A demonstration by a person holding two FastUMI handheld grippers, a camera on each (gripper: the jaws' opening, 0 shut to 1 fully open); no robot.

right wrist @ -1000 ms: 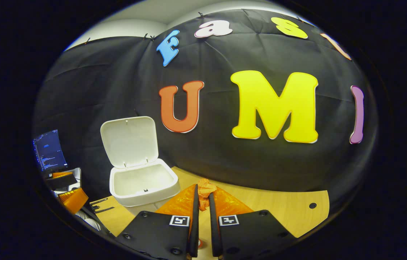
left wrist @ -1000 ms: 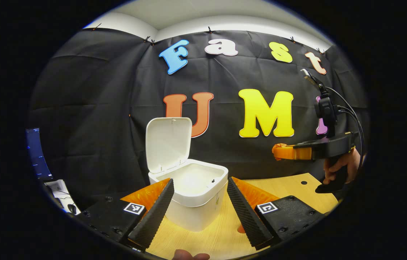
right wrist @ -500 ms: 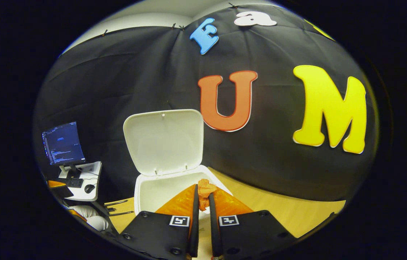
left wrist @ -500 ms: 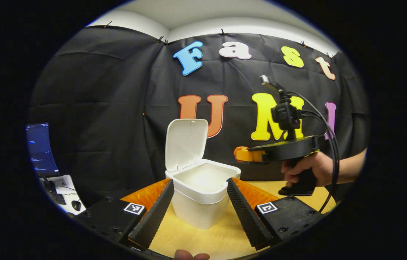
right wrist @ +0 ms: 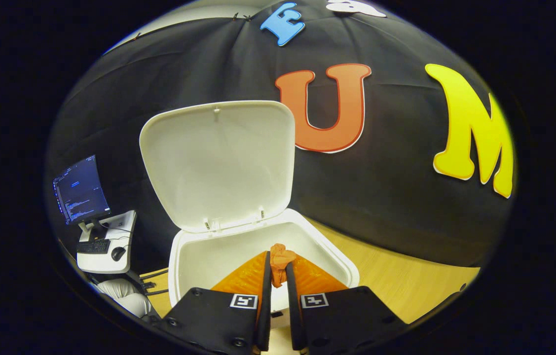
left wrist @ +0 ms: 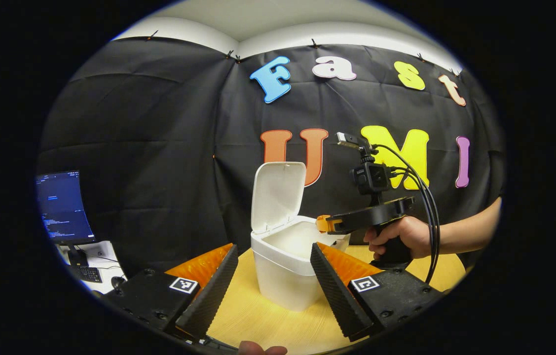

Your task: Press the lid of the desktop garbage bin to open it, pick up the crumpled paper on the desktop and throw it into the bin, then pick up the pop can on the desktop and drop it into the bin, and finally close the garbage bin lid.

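Observation:
The white desktop bin (left wrist: pixel 285 268) stands on the wooden table with its lid (left wrist: pixel 278 196) raised upright. My left gripper (left wrist: pixel 272 268) is open, its fingers flanking the bin at a distance, nothing between them. In the left gripper view my right gripper (left wrist: pixel 323 224), held by a hand (left wrist: pixel 398 236), hovers over the bin's right rim. In the right gripper view the right gripper (right wrist: pixel 278 266) is shut on the orange crumpled paper (right wrist: pixel 280 259), which hangs above the open bin (right wrist: pixel 194 256) just in front of the lid (right wrist: pixel 218 162).
The wooden table (left wrist: pixel 263 325) carries the bin. A monitor (left wrist: pixel 63 204) and a small white desk with a keyboard (right wrist: pixel 95 246) stand off to the left beyond the table. A fingertip (left wrist: pixel 260 349) shows at the bottom edge.
My right gripper has carried the crumpled paper leftward from beside the bin to above its opening. The left gripper view has shifted, so the bin sits further right.

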